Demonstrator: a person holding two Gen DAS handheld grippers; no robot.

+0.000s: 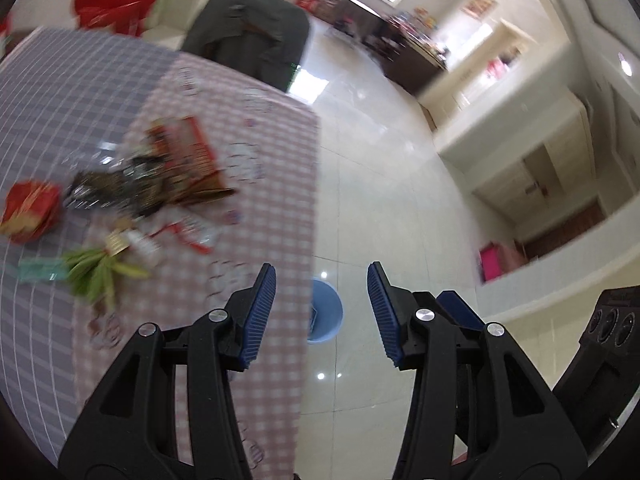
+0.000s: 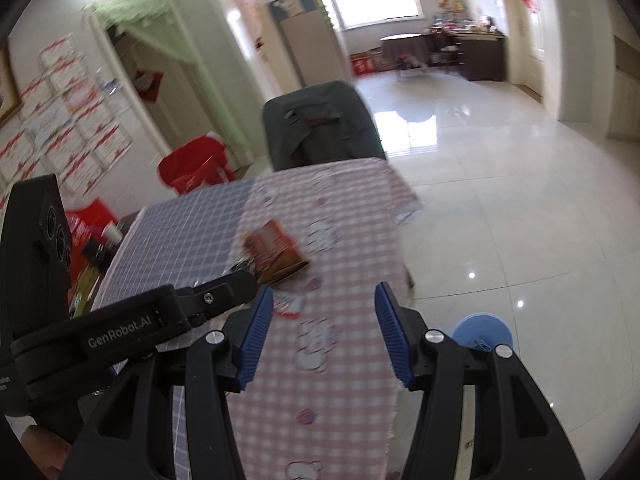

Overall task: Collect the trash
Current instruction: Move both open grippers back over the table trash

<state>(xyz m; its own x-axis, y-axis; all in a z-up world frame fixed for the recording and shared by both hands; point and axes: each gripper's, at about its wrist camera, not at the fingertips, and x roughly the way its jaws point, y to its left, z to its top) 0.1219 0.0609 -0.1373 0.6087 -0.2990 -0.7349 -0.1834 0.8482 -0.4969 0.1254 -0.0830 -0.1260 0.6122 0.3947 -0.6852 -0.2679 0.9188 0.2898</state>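
Trash (image 1: 152, 184) lies ahead-left of the empty, parted left gripper (image 1: 322, 308) on a checked tablecloth (image 1: 72, 92); the equally open, empty right gripper (image 2: 324, 326) alone shows paper-covered wall (image 2: 60, 120), blue bin (image 2: 482, 328) just right.

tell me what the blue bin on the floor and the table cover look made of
Blue bin: probably moulded plastic, going by its smooth, even colour and thin rim. Table cover: looks like woven cloth with a matte checked print; its edge appears frayed and it drapes over the corner.
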